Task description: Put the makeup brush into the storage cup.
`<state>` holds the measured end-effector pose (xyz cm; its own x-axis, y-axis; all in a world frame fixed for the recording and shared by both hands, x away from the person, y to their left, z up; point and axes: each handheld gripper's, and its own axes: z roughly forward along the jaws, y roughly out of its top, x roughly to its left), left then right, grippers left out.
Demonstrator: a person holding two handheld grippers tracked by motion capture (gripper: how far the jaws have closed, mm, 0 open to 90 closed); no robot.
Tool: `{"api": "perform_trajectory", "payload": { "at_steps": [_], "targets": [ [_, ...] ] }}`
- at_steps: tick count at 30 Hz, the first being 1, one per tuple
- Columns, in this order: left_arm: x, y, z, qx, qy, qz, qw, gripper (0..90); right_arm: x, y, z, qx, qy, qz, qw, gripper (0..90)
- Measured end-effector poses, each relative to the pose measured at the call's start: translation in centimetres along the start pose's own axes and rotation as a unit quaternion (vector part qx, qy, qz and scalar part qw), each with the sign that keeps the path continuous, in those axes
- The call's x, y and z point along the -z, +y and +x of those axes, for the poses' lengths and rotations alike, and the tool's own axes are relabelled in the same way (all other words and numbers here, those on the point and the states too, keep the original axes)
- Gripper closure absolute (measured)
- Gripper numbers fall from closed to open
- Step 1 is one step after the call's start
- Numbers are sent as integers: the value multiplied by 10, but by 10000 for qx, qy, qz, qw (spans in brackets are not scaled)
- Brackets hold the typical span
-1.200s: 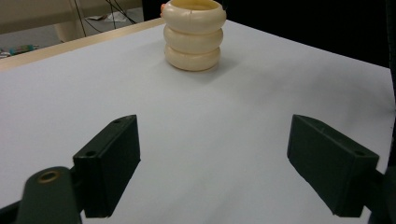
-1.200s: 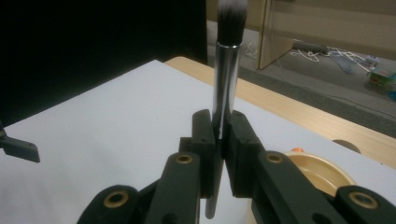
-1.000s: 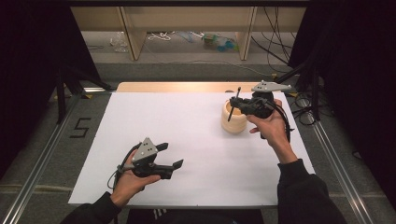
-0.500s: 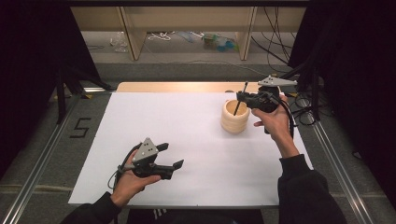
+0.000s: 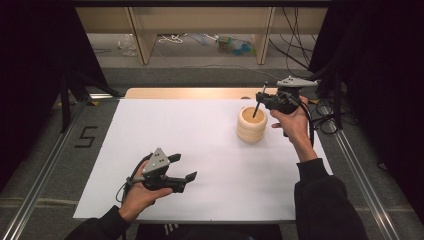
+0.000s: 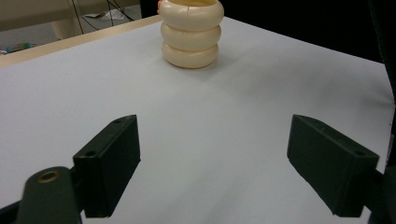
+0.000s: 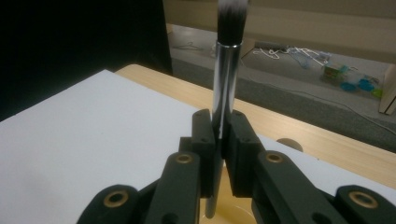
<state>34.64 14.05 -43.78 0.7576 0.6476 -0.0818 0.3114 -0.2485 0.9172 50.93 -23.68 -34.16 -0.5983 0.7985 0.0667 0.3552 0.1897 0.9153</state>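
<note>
Since a second ago the right gripper [image 5: 263,101] has carried the pinched black-bristled, chrome-handled brush [image 7: 226,84] over the ribbed cream holder [image 5: 252,125], ready for lowering; the left gripper [image 5: 182,167] rests spread.

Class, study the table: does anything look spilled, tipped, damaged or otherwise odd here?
Nothing stands out. The cream ribbed holder stands upright on the white sheet. The right gripper is shut on a makeup brush, bristles up, its lower end over the holder's mouth. The left gripper hangs open, apart from it.
</note>
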Motion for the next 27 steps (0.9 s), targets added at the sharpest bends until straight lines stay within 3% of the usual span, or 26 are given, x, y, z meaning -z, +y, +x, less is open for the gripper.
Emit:
{"api": "perform_trajectory", "payload": {
  "at_steps": [7, 10, 14, 17, 27],
  "targets": [
    [0, 1, 0, -24, -24, -24, 10000, 173, -9, -4, -9, -28, -133, 40, 9999, 838],
    [0, 1, 0, 53, -34, -47, 10000, 173, -12, -6, -11, -46, -144, 61, 9999, 838],
    [1, 2, 1, -36, -8, -59, 10000, 173, -17, -8, -14, 13, -208, 67, 9998, 838],
    [1, 2, 0, 52, 9, -65, 10000, 173, -19, -9, -14, -5, -176, 108, 9998, 837],
    [2, 2, 0, -5, 10, -89, 10000, 173, -23, -13, -15, -21, -174, 229, 9996, 838]
  ]
}}
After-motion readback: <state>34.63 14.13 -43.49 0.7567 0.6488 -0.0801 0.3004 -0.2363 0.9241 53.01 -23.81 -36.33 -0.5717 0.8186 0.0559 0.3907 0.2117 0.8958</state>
